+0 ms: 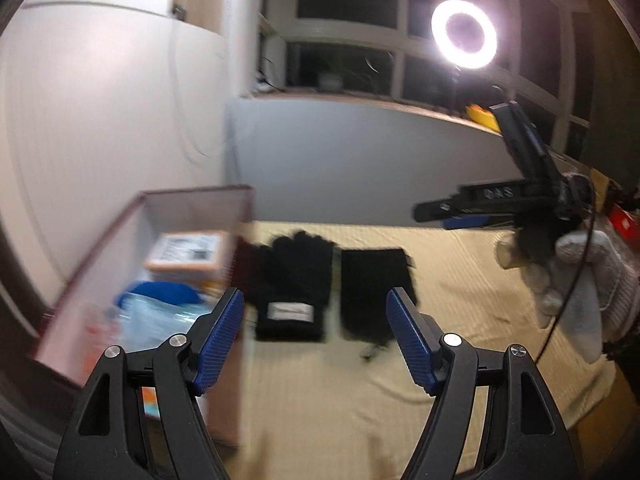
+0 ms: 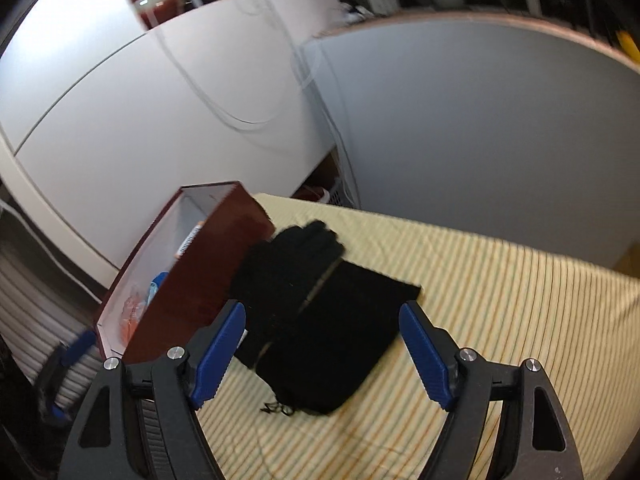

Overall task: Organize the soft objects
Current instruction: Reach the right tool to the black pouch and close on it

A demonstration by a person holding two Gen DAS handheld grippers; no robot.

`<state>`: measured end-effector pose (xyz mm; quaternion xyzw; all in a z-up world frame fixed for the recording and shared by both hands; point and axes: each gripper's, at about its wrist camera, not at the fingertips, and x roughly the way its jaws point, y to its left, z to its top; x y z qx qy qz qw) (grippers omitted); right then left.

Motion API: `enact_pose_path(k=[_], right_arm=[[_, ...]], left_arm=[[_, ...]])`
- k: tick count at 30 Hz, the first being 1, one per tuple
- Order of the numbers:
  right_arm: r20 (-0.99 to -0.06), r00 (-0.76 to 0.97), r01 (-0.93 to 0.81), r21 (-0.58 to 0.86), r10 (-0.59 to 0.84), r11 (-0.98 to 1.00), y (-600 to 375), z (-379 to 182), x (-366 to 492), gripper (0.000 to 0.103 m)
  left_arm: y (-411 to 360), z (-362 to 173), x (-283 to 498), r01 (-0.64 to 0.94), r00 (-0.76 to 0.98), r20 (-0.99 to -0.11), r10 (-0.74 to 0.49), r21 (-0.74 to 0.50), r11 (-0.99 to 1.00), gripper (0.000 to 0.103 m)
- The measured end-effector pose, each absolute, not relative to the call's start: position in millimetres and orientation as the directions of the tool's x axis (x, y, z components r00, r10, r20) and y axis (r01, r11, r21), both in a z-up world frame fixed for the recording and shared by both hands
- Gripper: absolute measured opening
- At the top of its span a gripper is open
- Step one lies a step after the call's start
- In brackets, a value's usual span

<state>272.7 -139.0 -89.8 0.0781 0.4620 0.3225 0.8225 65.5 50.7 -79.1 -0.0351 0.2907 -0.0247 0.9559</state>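
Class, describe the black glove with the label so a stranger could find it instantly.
Start at the dark red box on the striped yellow cloth. Right beside it lies the black glove. Unlike the plain black pouch next to it, it has fingers and a white cuff label.

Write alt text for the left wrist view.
The open left gripper hovers over two black gloves lying side by side on a yellow striped cloth, beside an open dark red box. The right gripper, empty, is at upper right.

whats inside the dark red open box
Inside the dark red open box: an orange-edged labelled packet, a blue item and clear plastic packaging. Anything beneath them is covered.
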Motion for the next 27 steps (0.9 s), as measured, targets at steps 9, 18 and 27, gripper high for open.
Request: enact_pose_path(k=[9, 18, 27], right_arm=[[-0.719, 0.255, -0.362, 0.549, 0.646, 0.754, -154.7, -140.7, 285.0, 0.076], [-0.708, 0.176, -0.346, 0.606, 0.684, 0.716, -146.9, -167.7, 293.0, 0.076], [-0.707, 0.127, -0.351, 0.624, 0.696, 0.698, -136.5, -177.4, 296.6, 0.076]], left_arm=[[12.7, -126.1, 107.1, 0.085, 0.750, -0.641, -0.165, -0.155, 0.984, 0.073], [13.3, -156.4, 155.6, 0.064, 0.681, -0.707, -0.188, -0.199, 0.978, 0.074], [13.1, -170.1, 175.8, 0.078, 0.639, -0.733, -0.233, -0.239, 0.968, 0.074]])
